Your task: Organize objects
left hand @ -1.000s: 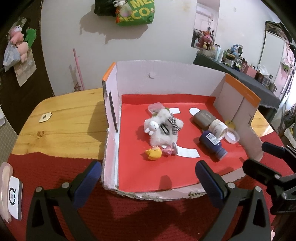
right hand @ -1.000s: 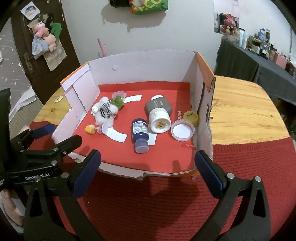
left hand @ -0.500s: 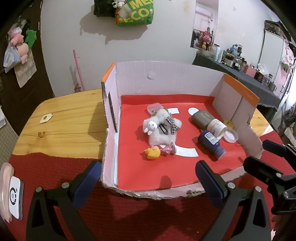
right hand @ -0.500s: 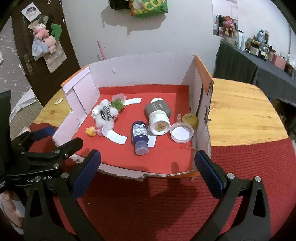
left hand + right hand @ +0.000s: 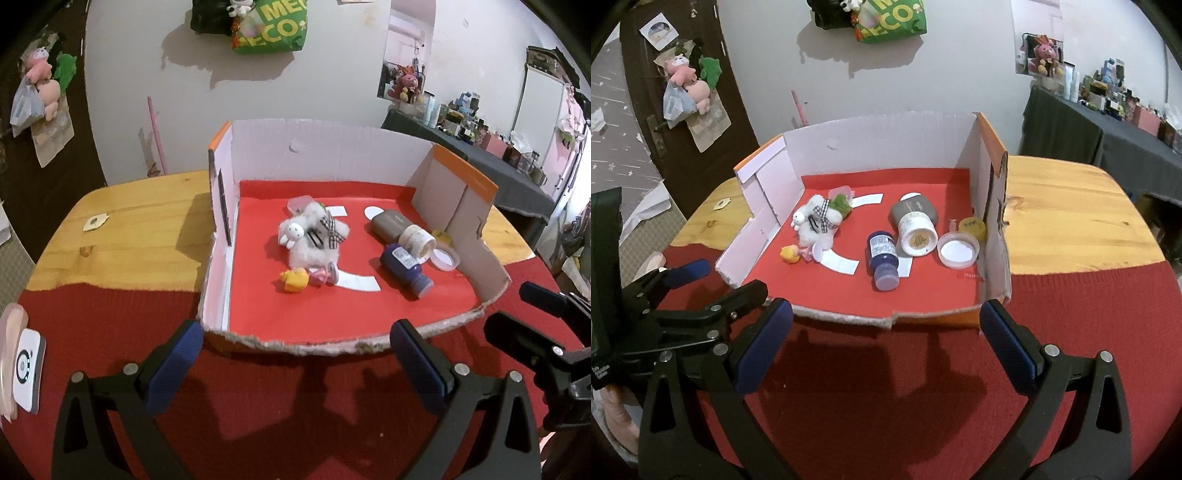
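An open cardboard box (image 5: 325, 147) (image 5: 871, 140) with a red floor stands on the table. Inside lie a white plush bunny (image 5: 314, 240) (image 5: 816, 221), a yellow duck (image 5: 293, 281) (image 5: 789, 254), a dark blue bottle (image 5: 404, 267) (image 5: 882, 260), a grey-and-white jar (image 5: 402, 230) (image 5: 916, 227) on its side and a clear lid (image 5: 446, 257) (image 5: 958, 254). My left gripper (image 5: 299, 365) is open and empty in front of the box. My right gripper (image 5: 886, 343) is open and empty, also in front of the box.
A red knitted cloth (image 5: 258, 398) (image 5: 886, 387) covers the near table; bare wood (image 5: 129, 229) (image 5: 1071, 214) lies on both sides of the box. A white device (image 5: 27, 365) sits at the left edge. The other gripper shows in each view (image 5: 546, 339) (image 5: 683, 295).
Both grippers have drawn back and up a little from the box, so it looks smaller and farther. Nothing inside the box has moved.
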